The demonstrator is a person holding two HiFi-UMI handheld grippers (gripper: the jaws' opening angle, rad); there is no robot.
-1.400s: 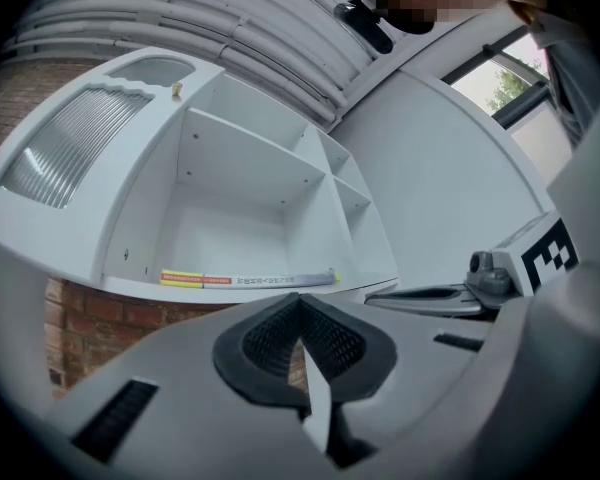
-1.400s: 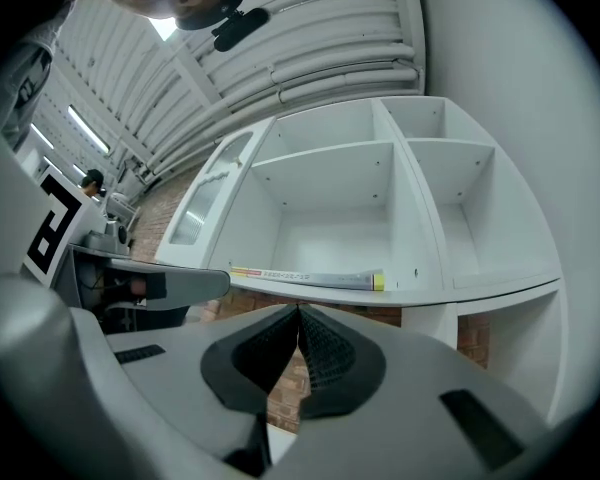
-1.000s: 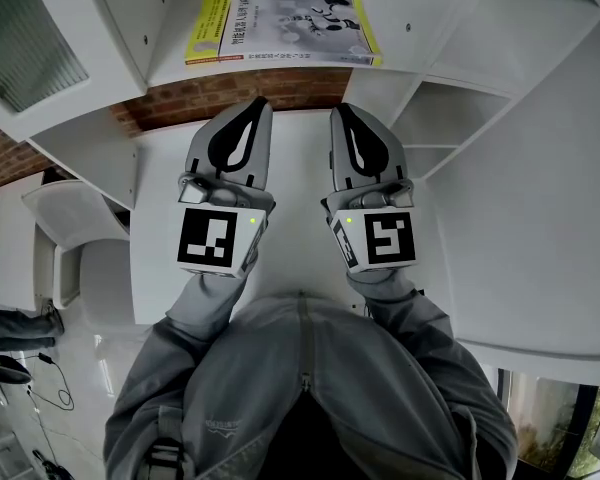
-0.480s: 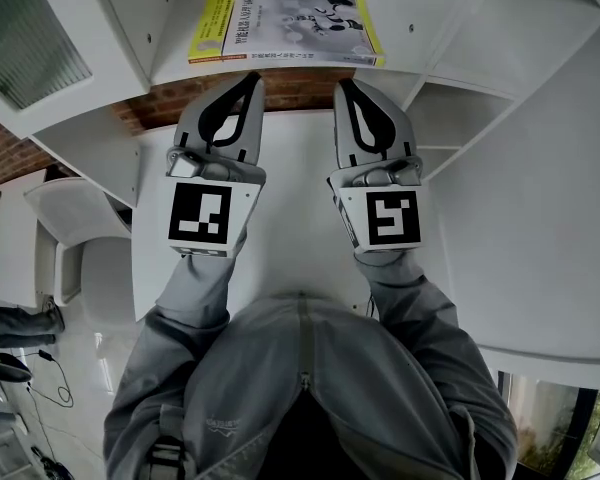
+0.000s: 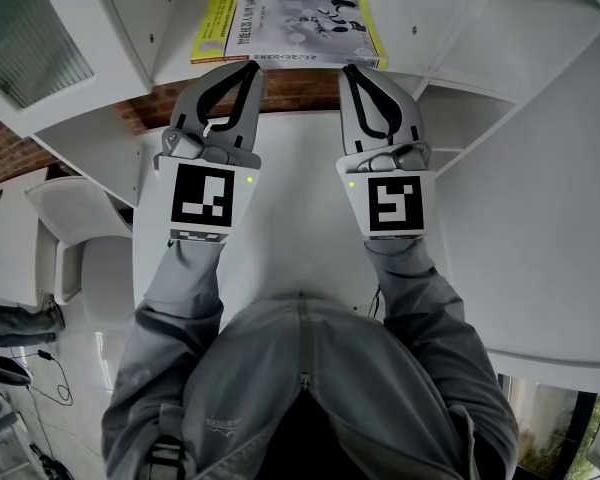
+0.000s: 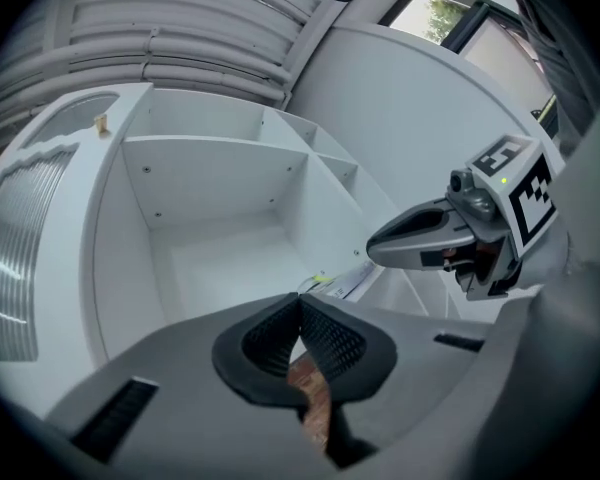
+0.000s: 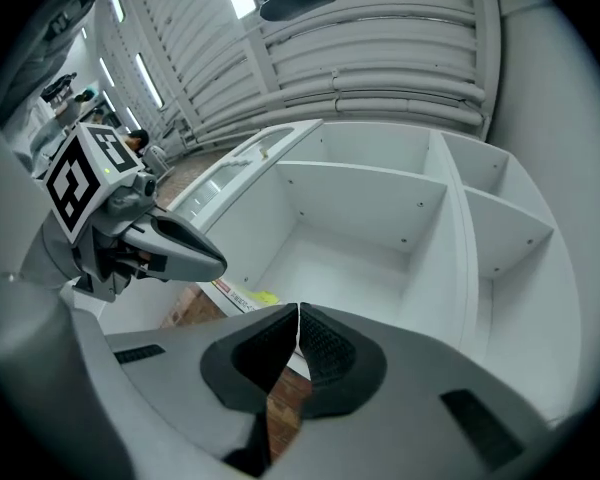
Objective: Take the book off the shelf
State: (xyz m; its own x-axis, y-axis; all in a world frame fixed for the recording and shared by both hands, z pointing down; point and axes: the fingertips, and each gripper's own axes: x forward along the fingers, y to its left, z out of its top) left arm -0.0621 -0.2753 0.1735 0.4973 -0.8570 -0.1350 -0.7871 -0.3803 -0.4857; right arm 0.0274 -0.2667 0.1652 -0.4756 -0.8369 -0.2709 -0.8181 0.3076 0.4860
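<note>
A book (image 5: pixel 290 23) with a yellow spine and a grey-white cover lies flat in a compartment of the white shelf (image 5: pixel 170 63), its near edge facing me. In the left gripper view only the book's corner (image 6: pixel 332 282) shows beyond the jaws; in the right gripper view its edge (image 7: pixel 242 296) shows. My left gripper (image 5: pixel 250 68) is shut and empty, its tip just below the book's left part. My right gripper (image 5: pixel 352 69) is also shut and empty, its tip just below the book's right part. Neither touches the book.
White shelf dividers (image 5: pixel 130 18) flank the book's compartment, with more open compartments (image 5: pixel 460 108) to the right. A red brick wall (image 5: pixel 290 86) shows below the shelf board. A white chair (image 5: pixel 70 218) stands at the left.
Both grippers have moved forward and up toward the book's near edge. Their jaws stayed shut.
</note>
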